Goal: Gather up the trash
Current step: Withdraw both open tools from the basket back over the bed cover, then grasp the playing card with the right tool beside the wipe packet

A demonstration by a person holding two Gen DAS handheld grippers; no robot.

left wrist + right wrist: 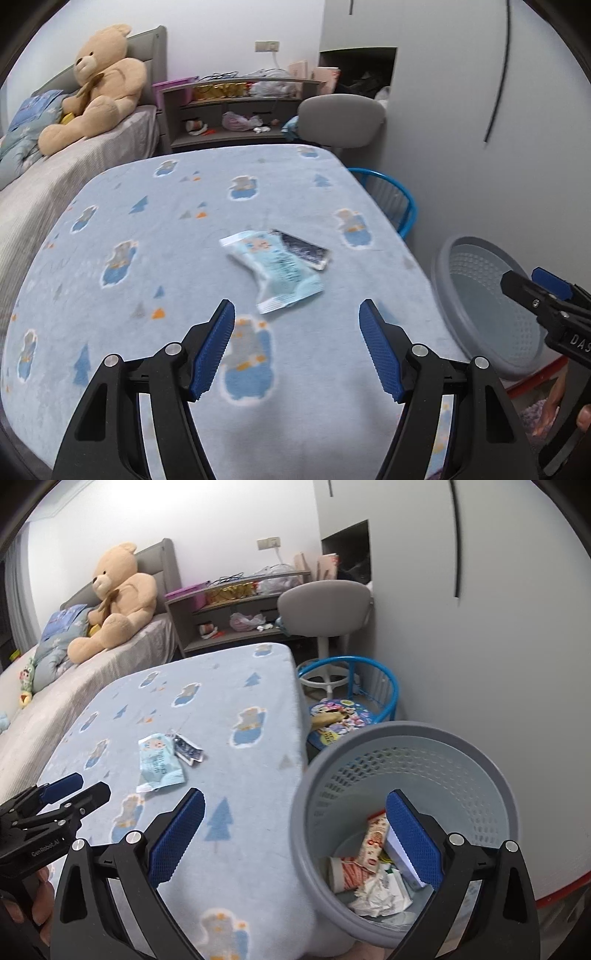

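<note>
left gripper (pixel 297 314) wide open, empty, over the table (pixel 147 229) near two wrappers (pixel 275 264). right gripper (pixel 295 812) wide open, empty, above the trash-filled bin (pixel 306 812).

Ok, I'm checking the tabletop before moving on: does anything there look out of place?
Yes. Two wrappers lie on the blue table cover: a crumpled light blue packet overlapping a torn dark wrapper. Other trash is already in the grey bin.

Soft, even indoor light, bright white wall (pixel 240 524) with mild glare, faint shadows, strong fisheye bending and black corners at the edges, slight motion blur on the wrappers (pixel 280 266), bench cloth (pixel 147 229) pattern soft
</note>
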